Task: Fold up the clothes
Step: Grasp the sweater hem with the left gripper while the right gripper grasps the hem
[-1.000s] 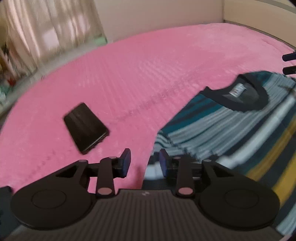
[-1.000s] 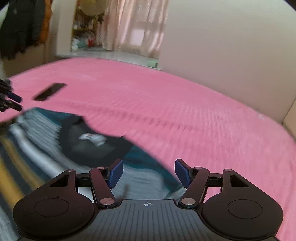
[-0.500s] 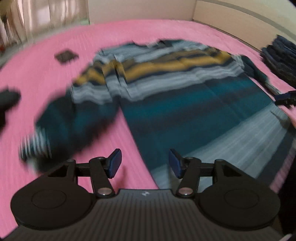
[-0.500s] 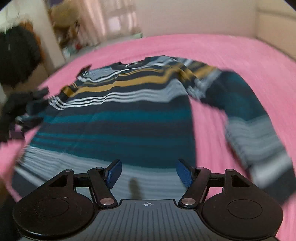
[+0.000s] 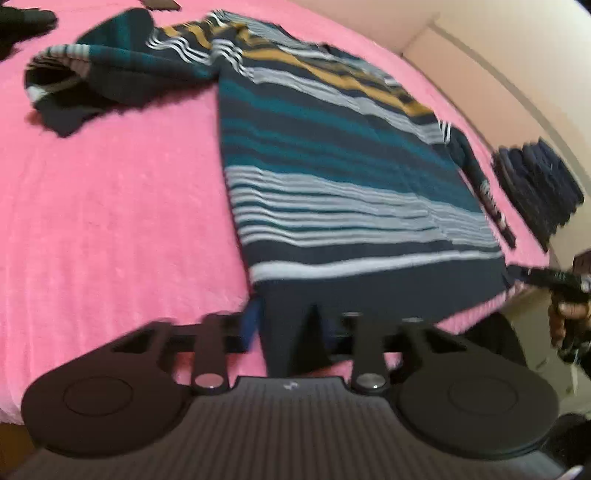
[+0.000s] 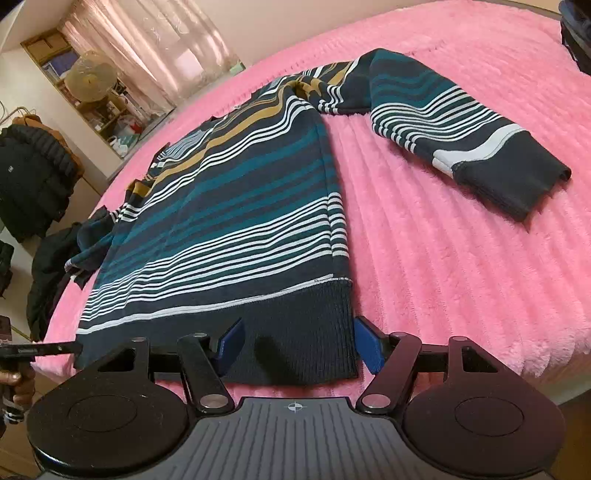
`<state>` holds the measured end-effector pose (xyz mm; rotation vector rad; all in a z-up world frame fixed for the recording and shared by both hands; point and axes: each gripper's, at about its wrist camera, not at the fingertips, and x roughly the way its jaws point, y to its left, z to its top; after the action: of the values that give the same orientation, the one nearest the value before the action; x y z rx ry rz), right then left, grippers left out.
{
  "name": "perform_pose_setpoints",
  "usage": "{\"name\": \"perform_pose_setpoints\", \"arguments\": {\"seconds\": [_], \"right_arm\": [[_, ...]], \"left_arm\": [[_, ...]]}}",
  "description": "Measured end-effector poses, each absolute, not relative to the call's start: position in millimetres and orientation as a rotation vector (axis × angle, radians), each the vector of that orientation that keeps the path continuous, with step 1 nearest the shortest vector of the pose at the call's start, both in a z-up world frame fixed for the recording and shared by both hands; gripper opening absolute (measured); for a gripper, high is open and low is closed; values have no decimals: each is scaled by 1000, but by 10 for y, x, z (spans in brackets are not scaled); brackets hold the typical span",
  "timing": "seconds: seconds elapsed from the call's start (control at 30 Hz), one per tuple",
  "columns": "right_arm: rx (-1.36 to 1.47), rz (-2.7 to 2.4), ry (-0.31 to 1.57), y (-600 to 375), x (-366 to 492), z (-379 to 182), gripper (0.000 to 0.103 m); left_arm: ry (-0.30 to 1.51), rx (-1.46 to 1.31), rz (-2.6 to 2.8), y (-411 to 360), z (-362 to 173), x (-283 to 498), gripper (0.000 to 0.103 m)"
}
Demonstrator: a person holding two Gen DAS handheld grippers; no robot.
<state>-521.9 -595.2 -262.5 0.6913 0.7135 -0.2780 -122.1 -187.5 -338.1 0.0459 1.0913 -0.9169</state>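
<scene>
Striped sweater (image 6: 236, 206) spread flat on pink bedspread (image 6: 461, 266), one sleeve (image 6: 454, 129) flung out sideways. Left gripper (image 5: 291, 328) at the dark hem's corner, jaws just closed inward, apparently pinching fabric; blur prevents certainty. Right gripper (image 6: 299, 343) straddling the opposite hem corner, jaws just narrowed, pads (image 6: 231, 341) not yet pressing cloth.

Pink fuzzy bed (image 6: 461, 258): 1 striped sweater (image 6: 229, 206) flat, sleeves out; dark folded stack (image 5: 535, 188) nr far edge; black flat obj (image 5: 162, 3).
</scene>
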Motion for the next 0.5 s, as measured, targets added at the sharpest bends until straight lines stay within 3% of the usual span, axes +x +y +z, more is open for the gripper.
{"name": "perform_pose_setpoints", "arguments": {"seconds": [0.03,0.07,0.27,0.47,0.5], "right_arm": [[688,-287,721,-5965,-5227,-2617,13],[686,-288,728,-5984,-5224,-2600,4],[559,-261,780,-5858,-5310,-2298,3],[557,-323,831,-5815,-5217,-2547,5],[521,-335,832,-5783,-5208,-2511,26]], "left_arm": [[1080,69,-910,-1893,-3391,-1234,14],[1072,80,-906,-1898,-3397,-1239,7],[988,144,-925,-1703,-3117,-1477,1],[1050,140,-867,-1676,-3403,-1470,3],[1036,156,-864,-1666,-3360,-1469,3]]}}
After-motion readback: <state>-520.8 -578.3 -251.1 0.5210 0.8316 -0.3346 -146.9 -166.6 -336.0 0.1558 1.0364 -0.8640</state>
